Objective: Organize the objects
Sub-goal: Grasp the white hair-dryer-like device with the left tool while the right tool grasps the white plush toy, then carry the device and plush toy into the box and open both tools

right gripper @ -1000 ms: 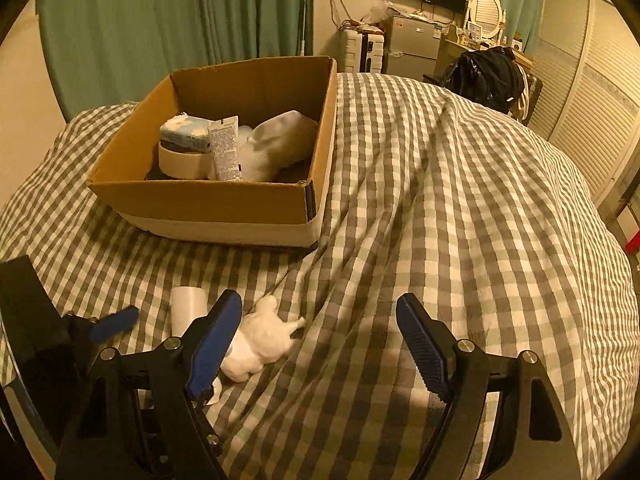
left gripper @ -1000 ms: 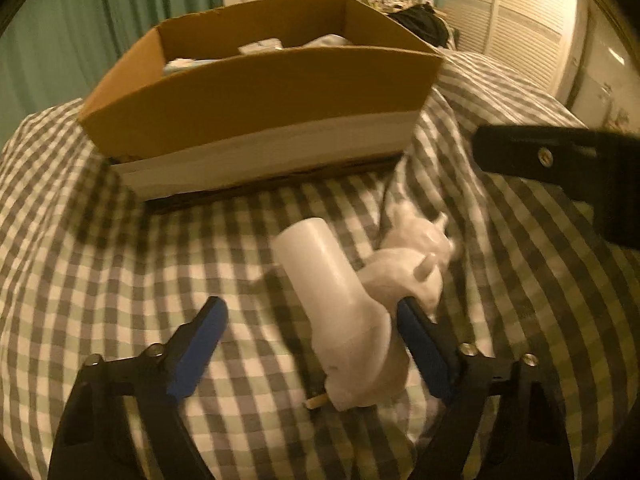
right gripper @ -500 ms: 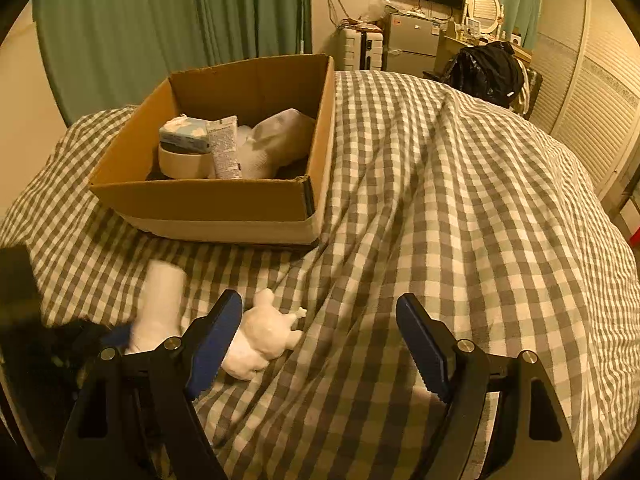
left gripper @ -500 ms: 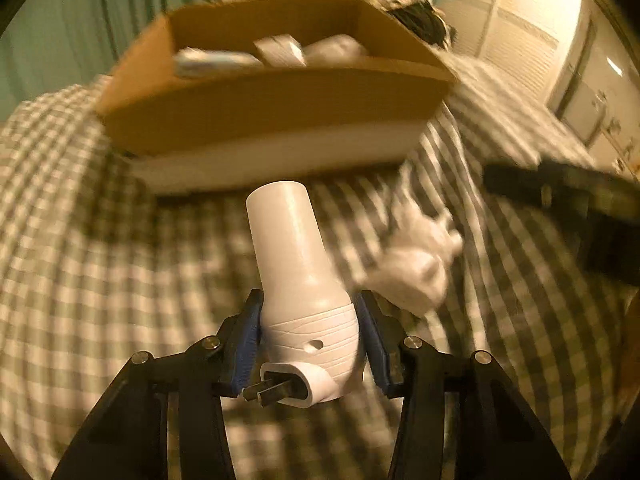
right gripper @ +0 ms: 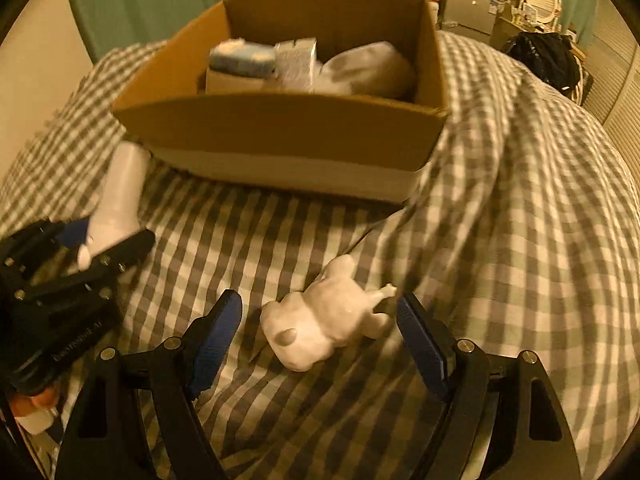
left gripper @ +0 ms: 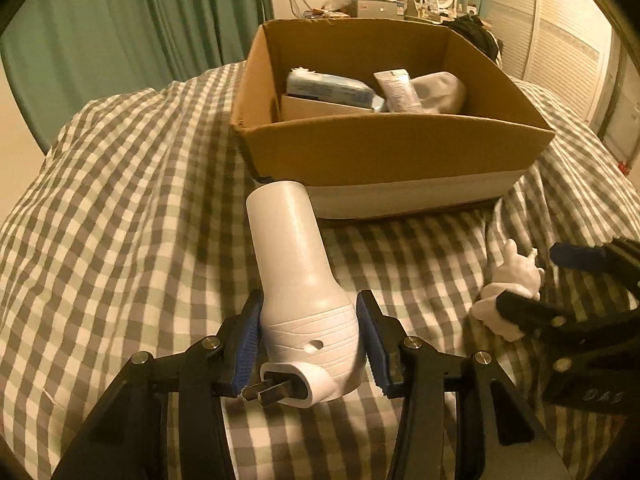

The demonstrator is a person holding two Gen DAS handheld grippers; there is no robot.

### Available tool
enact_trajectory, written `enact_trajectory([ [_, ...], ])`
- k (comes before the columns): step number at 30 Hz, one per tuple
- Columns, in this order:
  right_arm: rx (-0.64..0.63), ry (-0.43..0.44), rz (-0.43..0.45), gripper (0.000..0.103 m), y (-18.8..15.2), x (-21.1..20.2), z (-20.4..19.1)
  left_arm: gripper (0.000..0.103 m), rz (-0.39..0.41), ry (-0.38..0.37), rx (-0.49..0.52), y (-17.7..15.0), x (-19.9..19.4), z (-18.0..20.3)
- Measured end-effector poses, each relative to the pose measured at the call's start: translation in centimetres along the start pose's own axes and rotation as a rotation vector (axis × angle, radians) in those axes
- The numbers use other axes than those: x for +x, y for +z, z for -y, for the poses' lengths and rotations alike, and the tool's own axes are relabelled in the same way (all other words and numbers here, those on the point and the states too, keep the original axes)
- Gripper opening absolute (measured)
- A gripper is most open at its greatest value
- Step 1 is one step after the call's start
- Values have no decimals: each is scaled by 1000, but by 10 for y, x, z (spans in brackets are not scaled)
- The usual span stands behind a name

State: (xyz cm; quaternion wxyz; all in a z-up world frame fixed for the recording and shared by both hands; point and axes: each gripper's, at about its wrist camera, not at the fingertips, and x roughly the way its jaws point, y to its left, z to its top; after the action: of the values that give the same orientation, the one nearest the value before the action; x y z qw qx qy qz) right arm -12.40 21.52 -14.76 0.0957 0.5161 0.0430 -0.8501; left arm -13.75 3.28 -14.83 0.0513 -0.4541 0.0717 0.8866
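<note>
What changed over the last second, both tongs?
The left tongs closed on the white plug-in device, which lay on the checked bedspread a second ago, and lifted it toward the cardboard box. The right tongs, open, moved down and forward to straddle the white animal figurine, not yet gripping it. The box, its contents and the figurine stayed put.

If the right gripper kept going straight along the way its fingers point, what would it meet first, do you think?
Most likely the white animal figurine, lying on the checked bedcover between the right gripper's open fingers; beyond it stands the cardboard box.
</note>
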Motion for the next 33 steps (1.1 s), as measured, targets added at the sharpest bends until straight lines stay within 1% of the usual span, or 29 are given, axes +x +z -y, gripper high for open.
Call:
enact_trajectory([
  [3,-26,-6,-50,79,0,15,-7,48,2,1,-5,-3,-3,-3],
  [5,-58,-36,-85,80,0,26,-14,48,6,4,-4,-2,-8,-9],
  [6,-71,-51,-94,81,0,29,-17,48,11,7,-4,-2,-10,-10],
  [9,-99,-88,-111,81,-2,35,-23,48,24,12,-11,-2,-16,-9],
  [11,-108,-107,-117,79,-3,36,-25,48,32,20,-18,-4,-21,-11],
  [12,-110,-115,-115,71,-4,35,-25,48,34,24,-20,-5,-25,-10],
  [13,-109,-125,-112,69,-4,35,-25,48,38,28,-21,-2,-24,-15],
  [17,-102,-140,-79,69,-8,26,-27,48,55,50,-24,-6,-30,-22],
  [23,-113,-148,16,69,-15,-1,-37,48,67,73,-54,-13,-38,-27],
  [26,-99,-129,49,69,-19,-14,-40,48,61,79,-77,-19,-43,-31],
  [30,-74,-104,81,69,-29,-35,-38,48,54,60,-104,-27,-51,-41],
  [33,-51,-89,109,69,-33,-51,-34,48,60,62,-106,-29,-57,-41],
])
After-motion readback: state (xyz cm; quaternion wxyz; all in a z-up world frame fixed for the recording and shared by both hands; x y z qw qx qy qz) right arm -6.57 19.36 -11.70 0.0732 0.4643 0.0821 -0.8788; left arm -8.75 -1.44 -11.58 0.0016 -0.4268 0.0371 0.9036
